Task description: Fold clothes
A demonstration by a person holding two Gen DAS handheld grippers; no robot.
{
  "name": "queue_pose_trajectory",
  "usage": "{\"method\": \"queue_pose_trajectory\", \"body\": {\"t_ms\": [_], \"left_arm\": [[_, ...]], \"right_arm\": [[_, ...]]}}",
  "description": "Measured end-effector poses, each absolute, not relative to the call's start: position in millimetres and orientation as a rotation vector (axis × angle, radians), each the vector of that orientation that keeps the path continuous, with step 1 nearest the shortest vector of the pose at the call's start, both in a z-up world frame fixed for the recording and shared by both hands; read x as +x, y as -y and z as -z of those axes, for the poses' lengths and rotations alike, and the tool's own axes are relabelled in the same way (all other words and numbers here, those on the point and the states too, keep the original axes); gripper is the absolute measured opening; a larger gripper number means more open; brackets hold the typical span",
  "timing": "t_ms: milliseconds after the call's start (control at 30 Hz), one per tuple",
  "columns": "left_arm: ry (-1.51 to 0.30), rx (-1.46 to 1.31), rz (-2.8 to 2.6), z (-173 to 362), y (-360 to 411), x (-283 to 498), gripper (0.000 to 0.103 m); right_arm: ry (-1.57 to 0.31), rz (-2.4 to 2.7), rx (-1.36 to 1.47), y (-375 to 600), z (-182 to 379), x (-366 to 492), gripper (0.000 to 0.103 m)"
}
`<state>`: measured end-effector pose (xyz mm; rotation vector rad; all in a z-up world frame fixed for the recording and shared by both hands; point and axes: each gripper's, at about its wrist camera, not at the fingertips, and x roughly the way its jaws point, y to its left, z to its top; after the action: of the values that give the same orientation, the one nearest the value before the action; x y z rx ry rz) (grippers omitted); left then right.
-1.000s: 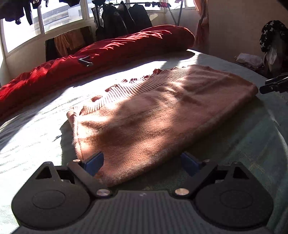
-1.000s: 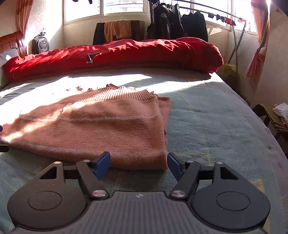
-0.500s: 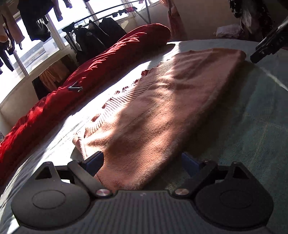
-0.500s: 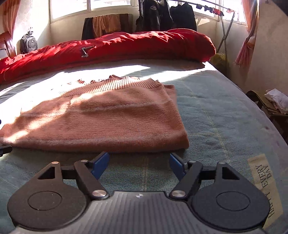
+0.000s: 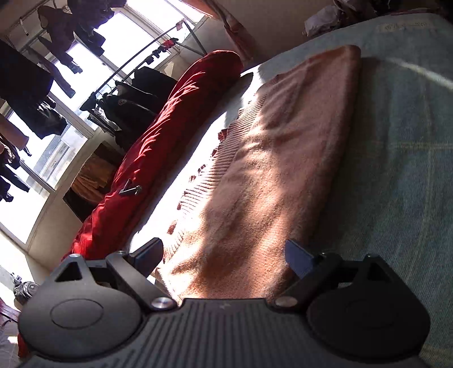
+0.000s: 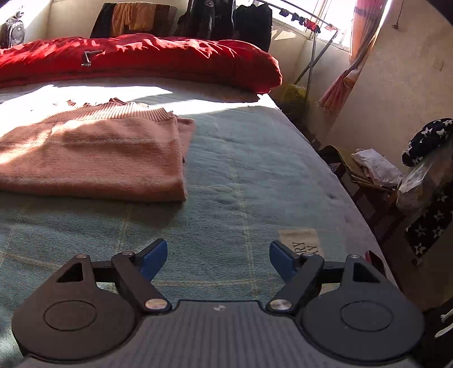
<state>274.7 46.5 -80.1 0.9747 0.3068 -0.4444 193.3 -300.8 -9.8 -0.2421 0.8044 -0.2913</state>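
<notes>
A folded pink knit sweater point(image 5: 277, 158) lies flat on the blue-green bedspread point(image 5: 402, 169). My left gripper point(image 5: 223, 257) is open and rolled to one side, its blue fingers straddling the sweater's near end; I cannot tell whether they touch it. In the right wrist view the sweater point(image 6: 93, 158) lies to the upper left, its ribbed collar toward the window. My right gripper point(image 6: 216, 259) is open over bare bedspread point(image 6: 240, 198), well short of the sweater's near right corner, with nothing between its fingers.
A red duvet point(image 6: 141, 59) is rolled along the bed's far side. Dark clothes hang on a drying rack point(image 6: 226, 17) by the window. The bed's right edge drops to a chair with clothes point(image 6: 373, 167) and a star-patterned item point(image 6: 427, 136).
My left gripper has rolled strongly sideways and moved closer to the sweater's end. My right gripper has pulled back and to the right, away from the sweater's corner, and both stayed open.
</notes>
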Motion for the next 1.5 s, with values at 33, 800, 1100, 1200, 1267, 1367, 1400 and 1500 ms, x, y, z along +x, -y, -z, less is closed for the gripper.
{"method": "queue_pose_trajectory", "body": {"t_ms": [33,800,1100,1200,1267,1367,1400,1500], "left_arm": [[-0.301,1.001,0.407,81,-47,276,0.093],[-0.447,1.073,0.192,105,21,238,0.093],[-0.359,1.212,0.268,116,19,247,0.093],[-0.313,1.243,0.325,120,20,256,0.093],[-0.275,1.262,0.364,121,21,263,0.094],[-0.231,1.274,0.412,122,21,270,0.096],[-0.22,1.274,0.424,122,20,271,0.096],[-0.183,1.248,0.436,120,13,272,0.096]], "right_arm": [[-0.798,0.297,-0.286,304,7,194,0.087],[-0.639,-0.481,-0.784,211,69,281,0.103],[-0.651,-0.475,-0.73,202,73,275,0.103],[-0.679,-0.436,-0.714,203,72,272,0.103],[-0.695,-0.4,-0.71,201,72,270,0.103],[-0.712,-0.361,-0.709,192,70,267,0.103],[-0.714,-0.356,-0.712,188,69,267,0.103],[-0.709,-0.358,-0.73,168,64,266,0.103]]}}
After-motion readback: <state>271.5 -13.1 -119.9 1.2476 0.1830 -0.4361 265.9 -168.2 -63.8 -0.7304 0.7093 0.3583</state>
